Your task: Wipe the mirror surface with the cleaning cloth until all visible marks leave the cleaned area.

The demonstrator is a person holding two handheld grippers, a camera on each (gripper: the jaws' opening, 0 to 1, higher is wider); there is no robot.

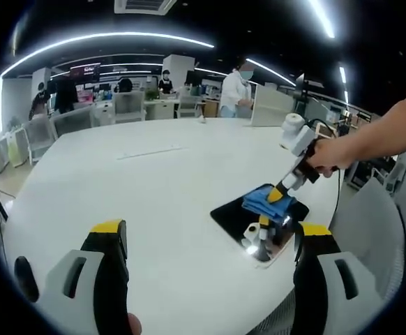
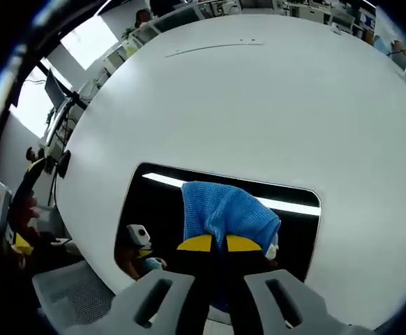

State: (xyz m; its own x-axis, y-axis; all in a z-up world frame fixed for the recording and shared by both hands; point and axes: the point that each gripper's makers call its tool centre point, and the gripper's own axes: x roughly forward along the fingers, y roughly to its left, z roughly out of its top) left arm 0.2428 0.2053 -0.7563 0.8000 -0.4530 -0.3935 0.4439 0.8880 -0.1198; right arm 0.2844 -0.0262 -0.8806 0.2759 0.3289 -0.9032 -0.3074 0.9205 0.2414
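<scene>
My right tool point(image 2: 219, 244) has yellow tips and grey sides. The cloth point(image 2: 225, 209) it pinches is bright blue. The mirror point(image 2: 161, 209) looks black and shiny. The surface point(image 2: 259, 105) is plain white. My left tool point(image 1: 210, 241) has yellow tips too.

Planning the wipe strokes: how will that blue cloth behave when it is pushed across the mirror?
The blue woven cleaning cloth looks floppy: it bunches into folds where the right hand-held gripper pinches it. It probably slides easily on the glossy dark rectangular mirror, and seems light.

The left gripper view looks across the desk point(image 1: 140, 202) from afar; the right gripper view looks steeply down, close over the mirror point(image 2: 158, 209) both share.
</scene>
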